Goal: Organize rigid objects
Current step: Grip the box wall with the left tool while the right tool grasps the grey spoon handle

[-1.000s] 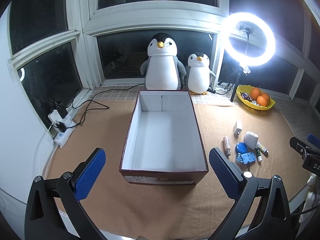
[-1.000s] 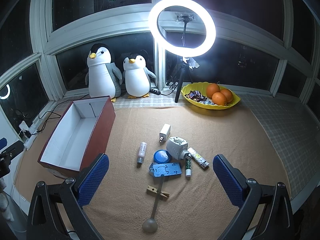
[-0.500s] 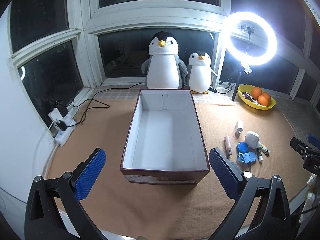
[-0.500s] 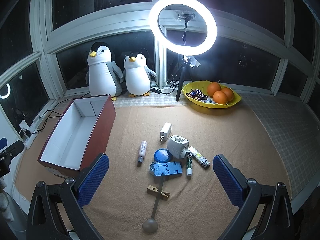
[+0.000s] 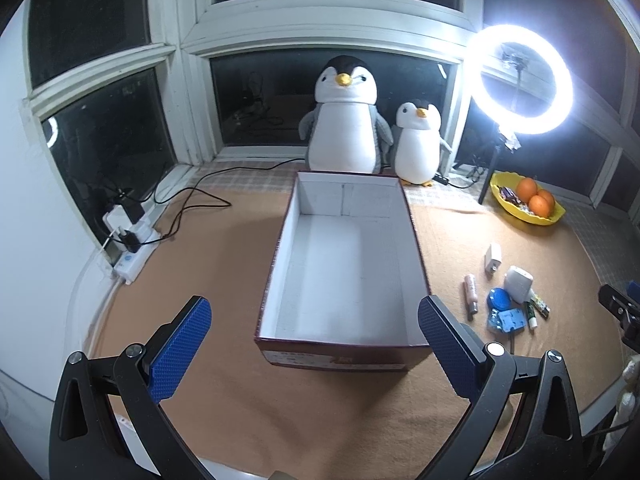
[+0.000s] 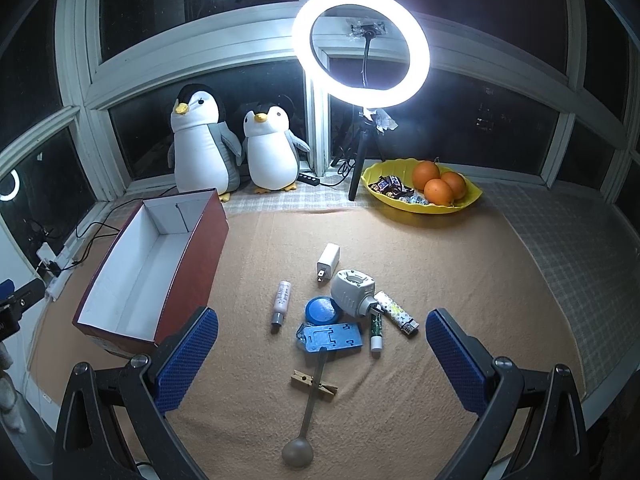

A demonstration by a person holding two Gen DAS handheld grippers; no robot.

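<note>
An empty dark red box with a white inside (image 5: 344, 272) stands on the tan mat; it also shows in the right wrist view (image 6: 156, 268). To its right lies a cluster of small items: white charger (image 6: 329, 260), pink tube (image 6: 281, 302), blue round lid (image 6: 322, 309), blue flat holder (image 6: 332, 336), white device (image 6: 353, 292), lip balm (image 6: 376, 330), patterned lighter (image 6: 396, 312), wooden clothespin (image 6: 314, 385) and spoon (image 6: 304, 412). My left gripper (image 5: 316, 352) is open and empty in front of the box. My right gripper (image 6: 322, 356) is open and empty above the cluster.
Two plush penguins (image 5: 348, 120) stand behind the box. A ring light on a tripod (image 6: 362, 44) and a yellow bowl with oranges and sweets (image 6: 424, 190) stand at the back right. A power strip with cables (image 5: 132, 244) lies at the left.
Both grippers have shifted slightly; the views have drifted a little. Both stay open and empty. Nothing on the mat has moved.
</note>
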